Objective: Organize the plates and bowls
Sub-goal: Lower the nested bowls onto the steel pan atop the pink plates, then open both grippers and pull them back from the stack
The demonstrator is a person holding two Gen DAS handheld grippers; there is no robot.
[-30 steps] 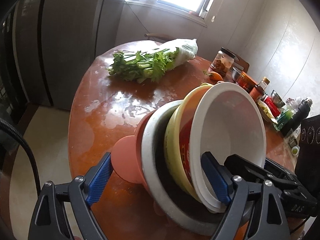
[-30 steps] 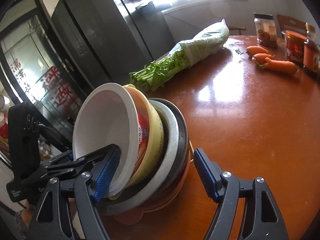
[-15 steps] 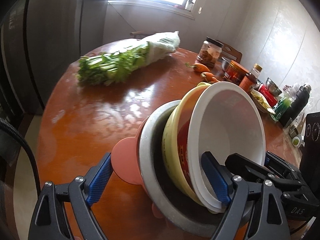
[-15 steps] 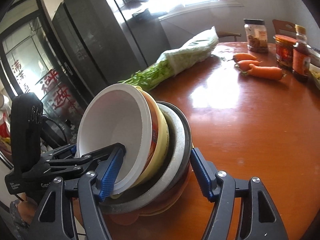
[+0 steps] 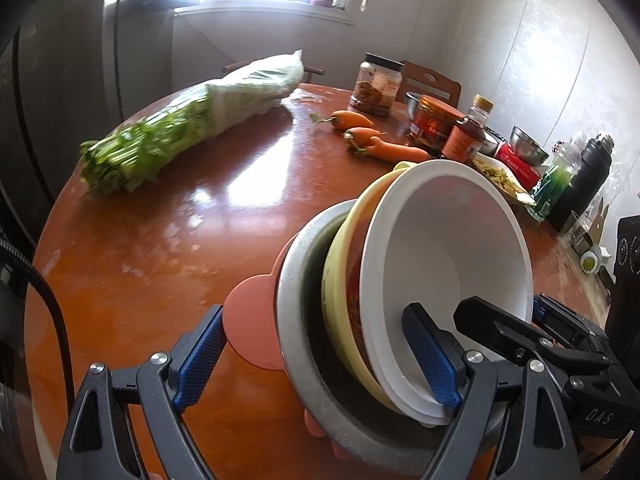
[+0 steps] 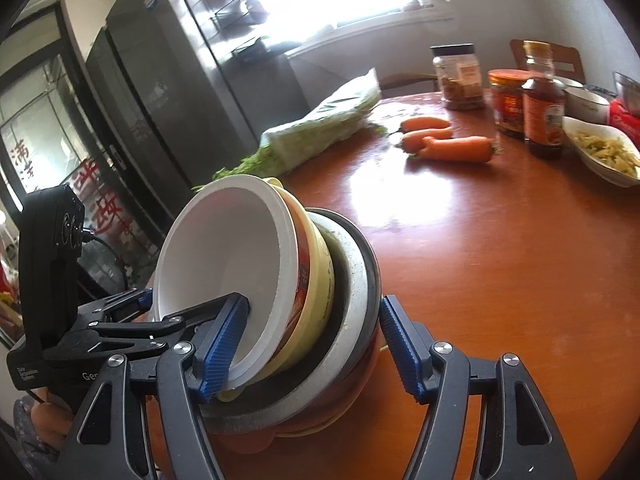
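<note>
Left wrist view: the left hand-held gripper (image 5: pixel 316 356) clamps the tilted nested stack, one pad inside the white plastic bowl (image 5: pixel 448 264), the other against the pink plastic plate (image 5: pixel 250 328) at the back.
Right wrist view: the right hand-held gripper (image 6: pixel 314 344) squeezes the same stack from the opposite side.
Stack order: white bowl, yellow printed bowl (image 5: pixel 344 280), grey metal dish (image 5: pixel 304 344), pink plate.
Why held so: judged, two grips keep the loose stack from sliding apart while carried above the round brown desk (image 5: pixel 160 240).
Ahead: bagged celery (image 5: pixel 192 128), orange carrots (image 5: pixel 380 144), jars and bottles; those crowd the far edge.
</note>
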